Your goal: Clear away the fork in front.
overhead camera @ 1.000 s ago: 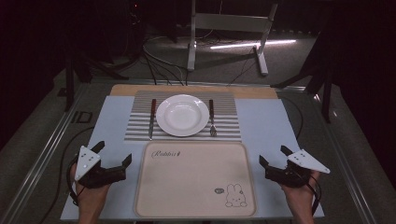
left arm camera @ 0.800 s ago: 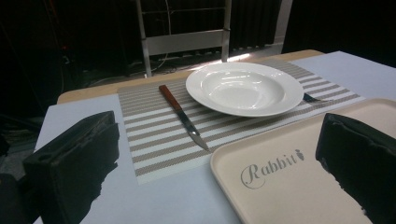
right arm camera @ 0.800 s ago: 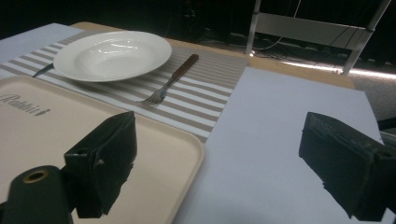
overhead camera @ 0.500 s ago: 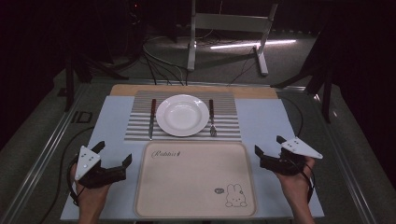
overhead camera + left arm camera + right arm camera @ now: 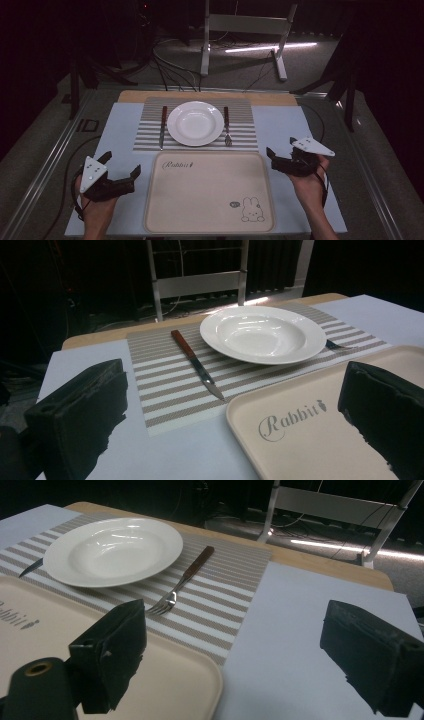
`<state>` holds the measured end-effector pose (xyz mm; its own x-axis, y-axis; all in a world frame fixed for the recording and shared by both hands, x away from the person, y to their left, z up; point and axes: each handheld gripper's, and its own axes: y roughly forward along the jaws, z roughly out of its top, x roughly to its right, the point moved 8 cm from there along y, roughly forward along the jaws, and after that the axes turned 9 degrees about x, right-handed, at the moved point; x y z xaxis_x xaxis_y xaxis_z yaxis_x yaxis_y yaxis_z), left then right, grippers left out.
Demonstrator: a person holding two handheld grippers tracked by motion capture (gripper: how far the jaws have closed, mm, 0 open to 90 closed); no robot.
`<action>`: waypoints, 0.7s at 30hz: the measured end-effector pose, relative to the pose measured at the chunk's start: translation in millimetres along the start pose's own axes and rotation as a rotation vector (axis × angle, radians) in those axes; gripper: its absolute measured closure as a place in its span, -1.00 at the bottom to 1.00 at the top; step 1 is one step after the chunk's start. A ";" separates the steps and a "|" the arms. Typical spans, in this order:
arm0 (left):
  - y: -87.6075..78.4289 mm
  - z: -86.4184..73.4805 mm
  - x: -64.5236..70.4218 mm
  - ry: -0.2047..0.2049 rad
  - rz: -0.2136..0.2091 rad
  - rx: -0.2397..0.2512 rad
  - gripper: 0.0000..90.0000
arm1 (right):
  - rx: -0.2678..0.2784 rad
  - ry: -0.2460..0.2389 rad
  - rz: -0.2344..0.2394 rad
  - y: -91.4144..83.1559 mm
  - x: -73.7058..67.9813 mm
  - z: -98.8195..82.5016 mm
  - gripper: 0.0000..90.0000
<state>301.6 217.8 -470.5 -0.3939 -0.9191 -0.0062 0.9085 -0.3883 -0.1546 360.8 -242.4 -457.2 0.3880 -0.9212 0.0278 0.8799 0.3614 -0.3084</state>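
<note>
Pale blue table (image 5: 285,125) in a dark room; beige tray (image 5: 210,192) centred, flanked by left hand-held gripper (image 5: 120,167) and right hand-held gripper (image 5: 280,148), both spread, empty.

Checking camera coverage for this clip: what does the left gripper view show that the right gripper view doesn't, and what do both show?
Left gripper view alone: the whole knife left of the plate, and the tray's "Rabbit" lettering. Right gripper view alone: the whole fork and the tray's rounded corner. Both: the empty white plate on the striped placemat, the beige tray, and open gripper jaws holding nothing.
</note>
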 end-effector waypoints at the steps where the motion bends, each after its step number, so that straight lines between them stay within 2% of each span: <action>1: -0.1 0.0 -0.2 0.000 0.001 0.000 -0.99 | 0.001 0.000 0.001 1.4 0.1 1.4 -0.74; 7: 0.0 -0.1 -0.2 0.002 0.002 0.000 -0.99 | 0.006 0.025 0.004 9.4 0.2 9.8 -0.74; 21: 0.6 -1.0 -0.3 0.008 0.008 -0.004 -0.99 | -0.020 0.047 -0.001 28.3 1.6 20.5 -0.74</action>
<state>302.1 217.9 -471.6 -0.3881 -0.9215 -0.0149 0.9108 -0.3810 -0.1586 391.9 -230.7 -446.4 0.3738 -0.9274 -0.0165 0.8743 0.3582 -0.3274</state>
